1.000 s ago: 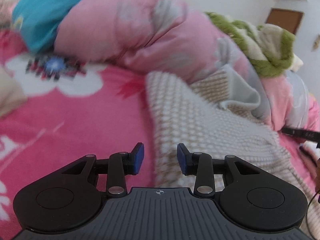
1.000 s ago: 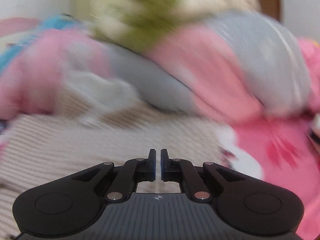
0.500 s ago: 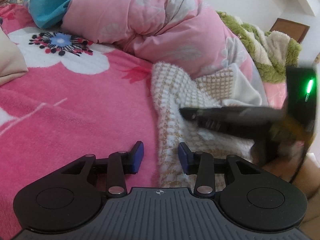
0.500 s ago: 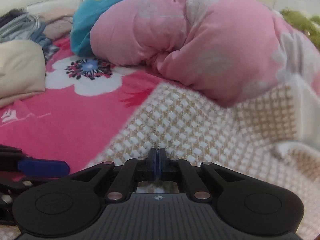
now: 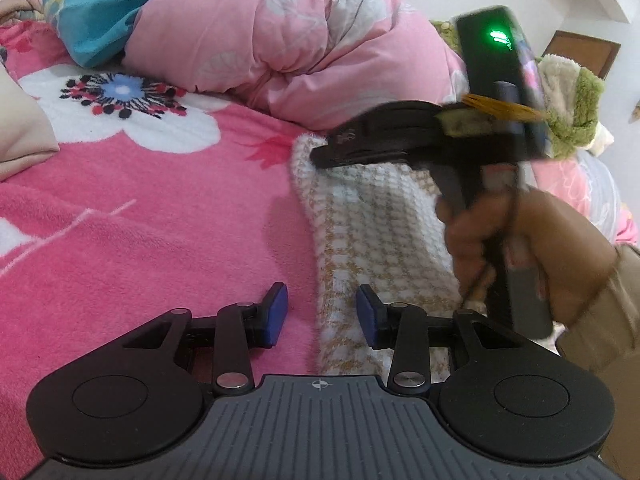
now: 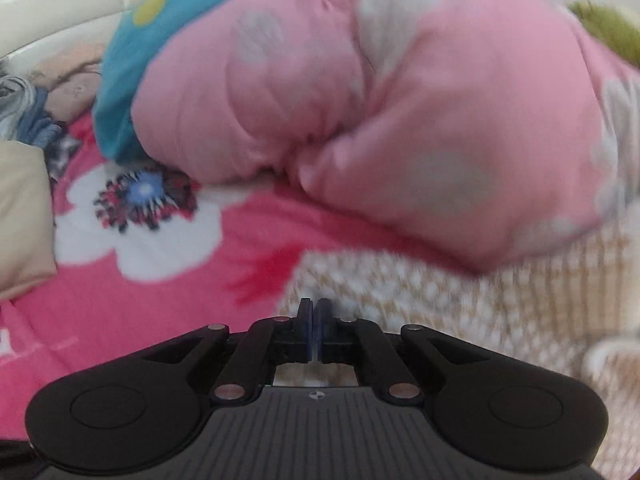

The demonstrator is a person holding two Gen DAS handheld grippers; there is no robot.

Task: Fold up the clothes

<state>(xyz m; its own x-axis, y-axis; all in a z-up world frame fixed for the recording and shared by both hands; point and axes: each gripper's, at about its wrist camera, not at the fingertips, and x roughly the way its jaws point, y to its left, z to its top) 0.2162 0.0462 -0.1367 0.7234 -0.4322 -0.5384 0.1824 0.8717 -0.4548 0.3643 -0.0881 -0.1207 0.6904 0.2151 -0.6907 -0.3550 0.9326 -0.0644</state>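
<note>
- Your left tongs [image 5: 321, 312] sit at the bottom centre of the left view, blue pads spread wide, nothing between them. They straddle the near left edge of the cream-and-tan checked knit garment [image 5: 372, 232], which looks like a line-up for a pinch on that hem.
- That knit lies flat on the bright pink fleece bed cover with the big white flower print [image 5: 132, 208], running from lower centre up toward the middle right of the frame. Its far end is tucked right against the puffy pale-pink floral quilt [image 5: 288, 48].
- Your right tongs [image 6: 314, 332] are pressed together, or very nearly; only a sliver shows between the pads. The right view is blurred, so I can't tell whether any knit is caught in there.
- In the left view, the right unit reaches in from the right side, tip over the far left corner of the knit, your right hand [image 5: 524, 248] wrapped round its handle. That fits a hold on the far corner while the left takes the near one, so both ends of one edge could go over together.
- The turquoise patch [image 5: 92, 4] of bedding at upper left and the beige cushion [image 5: 20, 128] at the left edge sit well apart from the knit, out of the fold's way.
</note>
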